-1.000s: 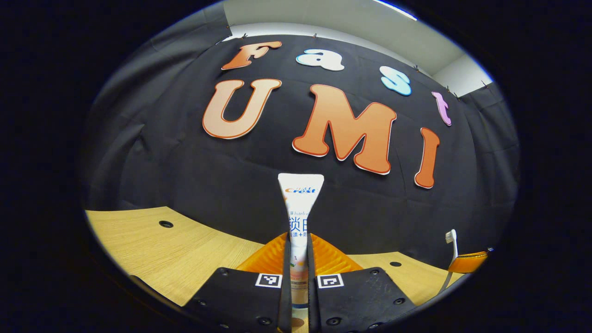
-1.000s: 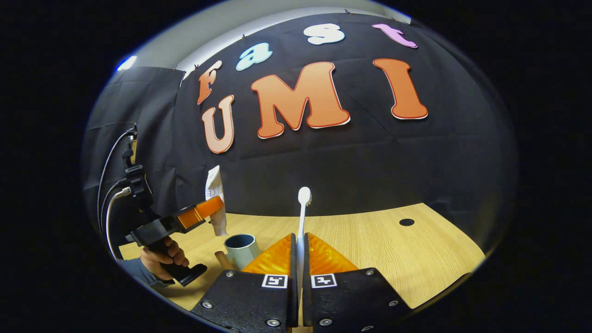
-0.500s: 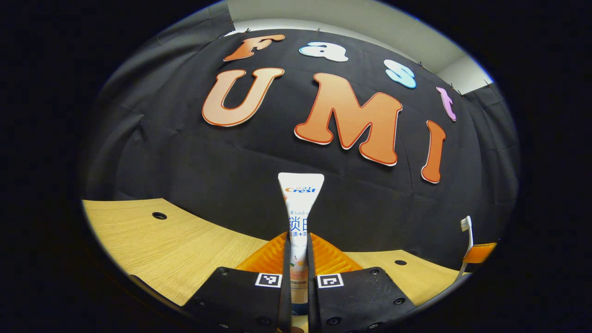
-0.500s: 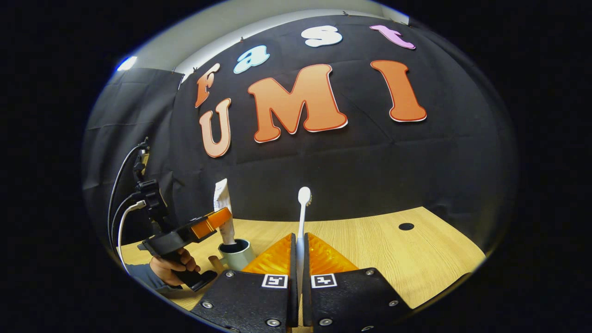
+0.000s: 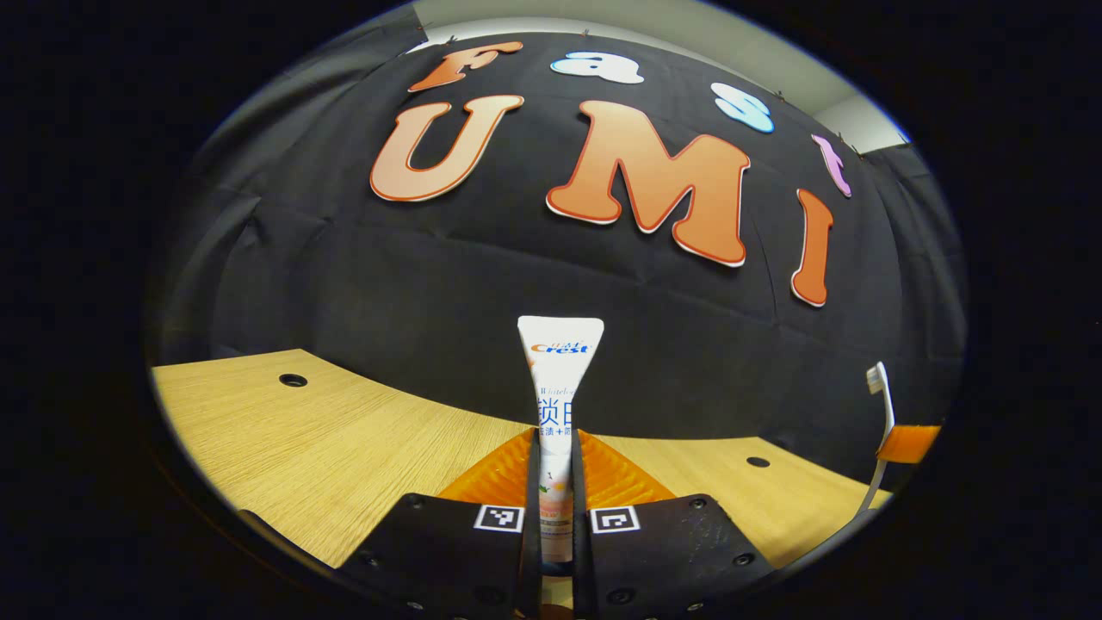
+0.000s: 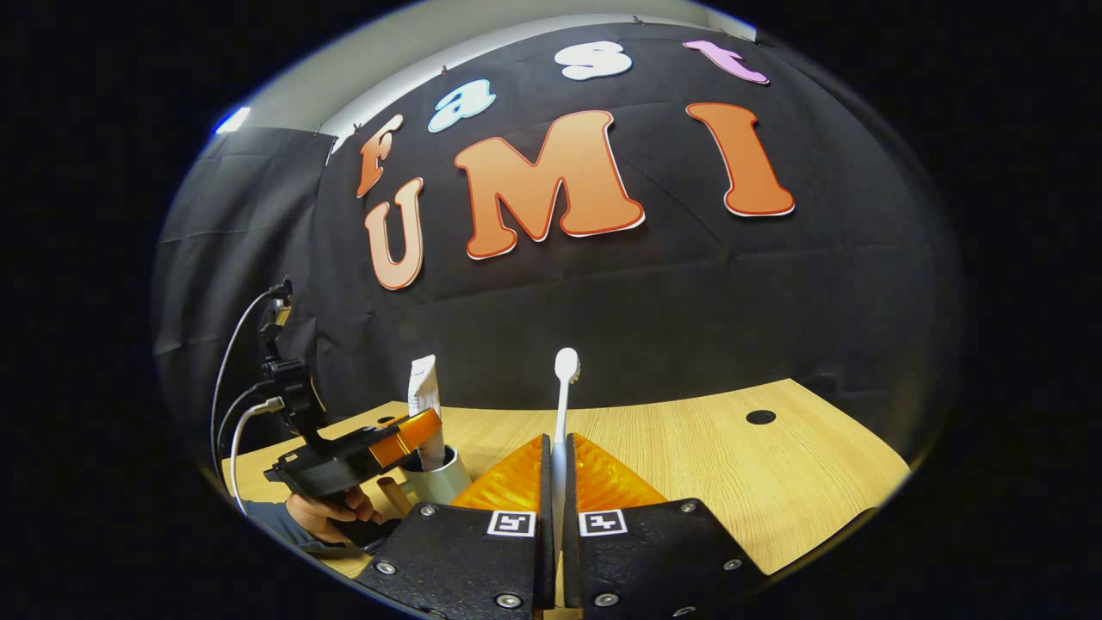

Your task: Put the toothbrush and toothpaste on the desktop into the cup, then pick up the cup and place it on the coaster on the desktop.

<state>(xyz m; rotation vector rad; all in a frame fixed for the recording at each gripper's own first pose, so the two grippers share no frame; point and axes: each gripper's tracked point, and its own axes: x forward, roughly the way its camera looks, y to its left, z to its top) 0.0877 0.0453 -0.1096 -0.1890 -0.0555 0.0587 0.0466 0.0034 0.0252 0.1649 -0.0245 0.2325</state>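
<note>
Two tools are at work, each closed on one item. In the left gripper view, the left tool [image 5: 555, 517] pinches the toothpaste [image 5: 558, 387] between both fingers, the tube standing upright with its flat crimped end on top. The right gripper view shows this tube [image 6: 426, 400] from the side, its lower end down inside the cup [image 6: 439, 484], which stands on the bench [image 6: 732, 482]; the left tool [image 6: 405, 435] grips the tube just above the cup's rim, held by a hand [image 6: 331, 517] with a sleeve below it and cables trailing behind. A small handle sticks out from the cup's left side. The right tool [image 6: 556, 508] clamps the toothbrush [image 6: 564, 405] upright between both fingers, bristle head on top, held above the bench to the right of the cup. In the left gripper view, that toothbrush [image 5: 882, 413] appears at the far right edge. The wooden bench [image 5: 301, 439] has small dark round holes.
</note>
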